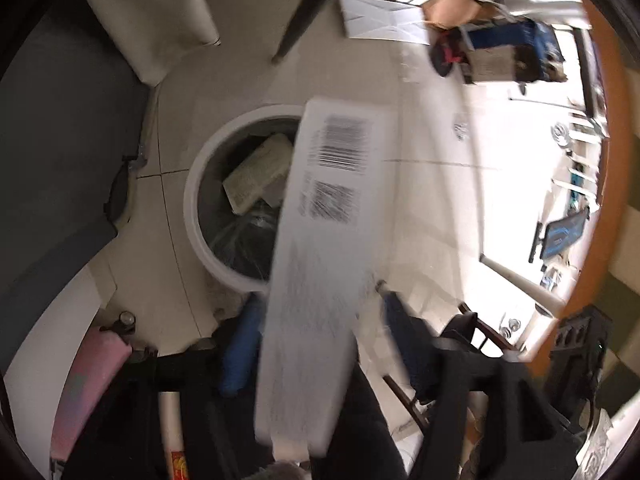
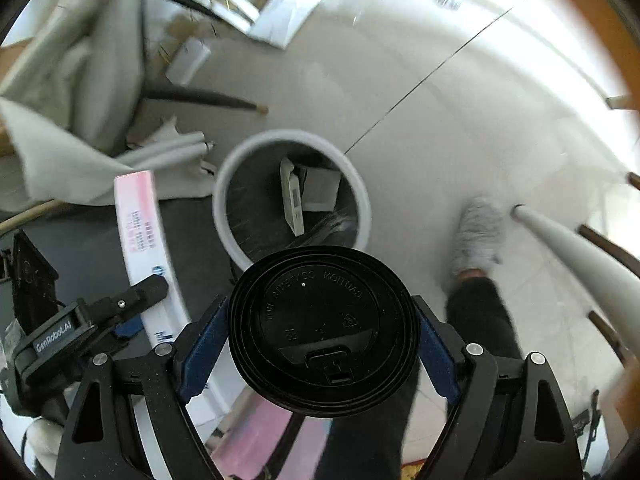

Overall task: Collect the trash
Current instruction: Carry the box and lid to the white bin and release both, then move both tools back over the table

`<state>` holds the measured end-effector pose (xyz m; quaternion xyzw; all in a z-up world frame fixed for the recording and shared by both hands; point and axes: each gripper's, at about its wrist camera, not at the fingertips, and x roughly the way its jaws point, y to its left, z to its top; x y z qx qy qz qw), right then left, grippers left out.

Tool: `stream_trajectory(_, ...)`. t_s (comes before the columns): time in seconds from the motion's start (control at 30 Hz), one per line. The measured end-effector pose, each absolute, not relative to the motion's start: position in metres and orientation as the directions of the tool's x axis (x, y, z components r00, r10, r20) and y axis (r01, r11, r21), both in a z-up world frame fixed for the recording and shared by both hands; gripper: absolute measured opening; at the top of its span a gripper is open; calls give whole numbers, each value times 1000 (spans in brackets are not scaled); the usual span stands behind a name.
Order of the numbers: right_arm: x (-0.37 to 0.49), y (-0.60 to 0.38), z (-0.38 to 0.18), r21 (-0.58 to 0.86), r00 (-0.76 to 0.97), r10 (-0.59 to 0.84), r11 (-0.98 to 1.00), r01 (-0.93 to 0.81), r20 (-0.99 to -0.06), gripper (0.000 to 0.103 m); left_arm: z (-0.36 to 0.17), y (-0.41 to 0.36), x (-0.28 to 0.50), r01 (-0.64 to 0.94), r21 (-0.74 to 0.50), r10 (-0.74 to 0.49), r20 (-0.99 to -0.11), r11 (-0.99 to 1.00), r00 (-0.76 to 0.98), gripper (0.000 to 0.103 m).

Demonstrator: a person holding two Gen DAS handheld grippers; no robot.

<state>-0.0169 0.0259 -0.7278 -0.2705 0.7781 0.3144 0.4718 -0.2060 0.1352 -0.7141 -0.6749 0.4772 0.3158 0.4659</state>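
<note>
Already, bin [image 2: 224,184] on floor held two discarded boxes. Your left gripper [image 1: 316,344] pinched white carton [image 1: 328,216] above bin rim; your right gripper [image 2: 322,340] clamped lidded cup [image 2: 322,332] near bin. Both drops remained; floor litter [image 2: 288,20] beyond uncollected.

- A white carton [image 1: 320,264] with a barcode and a square code printed on one face, pink on another, long and flat; it is motion-blurred, held tilted above the near right of the bin.
- A black plastic cup lid [image 2: 322,330], round, with raised lettering and a sip tab, held near the bin's near rim.
- A round white bin [image 2: 224,184] with a dark liner stands on the floor; flat pale boxes [image 2: 292,200] lie tilted inside.
</note>
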Motion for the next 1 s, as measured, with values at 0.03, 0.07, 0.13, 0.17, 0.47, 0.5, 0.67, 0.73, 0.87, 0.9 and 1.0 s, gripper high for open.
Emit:
stream_trajectory(0.03, -19, 29, -749, 248, -429, -129, 655, -713, -894, 89, -724, 136, -209, -940, -322, -347, -873, -116, 342, 92)
stream_trajectory(0.07, -24, 33, -764, 253, -439, -135, 653, -714, -888, 90, -736, 137, -214, -943, -309, -345, -878, -121, 332, 93)
stream_trajectory(0.13, -28, 38, -796, 272, -465, -143, 650, -710, -873, 92, -748, 137, -220, -953, -280, -344, -888, -118, 304, 93)
stream_trajectory(0.17, -29, 40, -804, 284, -478, -143, 647, -708, -867, 94, -750, 136, -225, -960, -259, -336, -899, -109, 281, 93)
stream_trajectory(0.47, -44, 47, -810, 227, -385, -189, 553, -802, -903, 103, -726, 123, -235, -998, 11, -155, -988, 58, -19, 93)
stream_trajectory(0.5, -44, 47, -805, 205, -358, -195, 539, -817, -913, 103, -722, 122, -234, -997, 30, -148, -988, 72, -40, 93)
stream_trajectory(0.67, -48, 51, -772, 47, -159, -240, 414, -909, -958, 103, -699, 116, -228, -990, 74, -127, -988, 121, -89, 93)
stream_trajectory(0.73, -48, 51, -761, 33, -136, -238, 395, -918, -962, 103, -687, 113, -226, -987, 79, -119, -988, 139, -96, 93)
stream_trajectory(0.87, -50, 52, -732, 10, -95, -223, 354, -935, -970, 103, -668, 108, -218, -985, 69, -112, -990, 157, -87, 93)
stream_trajectory(0.9, -51, 52, -723, 7, -86, -215, 347, -938, -973, 103, -660, 106, -218, -985, 62, -111, -991, 159, -80, 93)
stream_trajectory(1.0, -52, 53, -695, 12, -80, -187, 342, -940, -979, 103, -641, 103, -216, -986, 55, -103, -992, 160, -72, 93)
